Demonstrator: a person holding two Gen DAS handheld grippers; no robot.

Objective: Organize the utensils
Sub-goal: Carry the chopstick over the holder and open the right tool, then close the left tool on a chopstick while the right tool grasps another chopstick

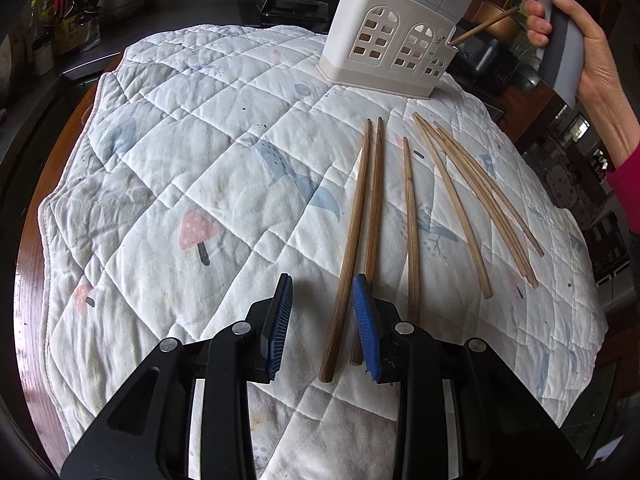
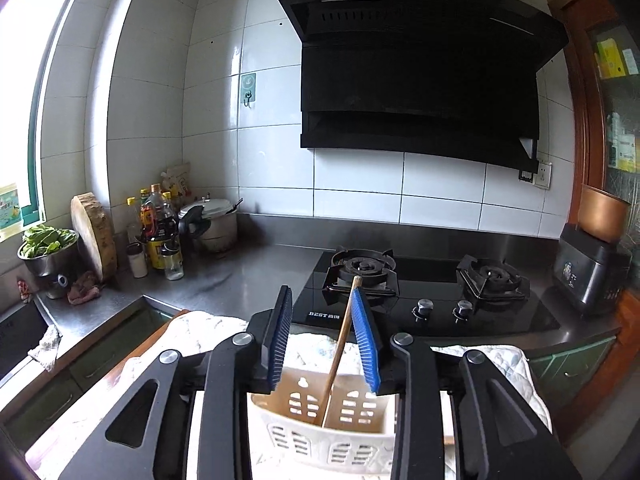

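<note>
Left wrist view shows your left tool (image 1: 322, 312) partly open and low over the quilt (image 1: 192, 128), gripping nothing: one chopstick (image 1: 348, 256) lies between its pads, and the neighbour (image 1: 374, 224) runs under the right pad. If you close from here, that pad could catch the second stick or roll both aside, because the pair lies almost touching. Five more sticks (image 1: 472, 200) fan out to the right, close enough to be knocked if you sweep sideways.

All the loose sticks lie flat, long axes running away from you toward the holder (image 1: 392, 44), thick ends nearest you, tips toward it.

Right wrist view shows your right tool (image 2: 322, 328) partly open above the holder (image 2: 328, 432). A stick (image 2: 340, 344) stands between the pads, its foot in a compartment, leaning against the right pad, top tilted right and away. No earlier picture settles whether the pads press it; they look slack. Pull back crookedly and the pad may drag the stick out or tip the light holder.
</note>
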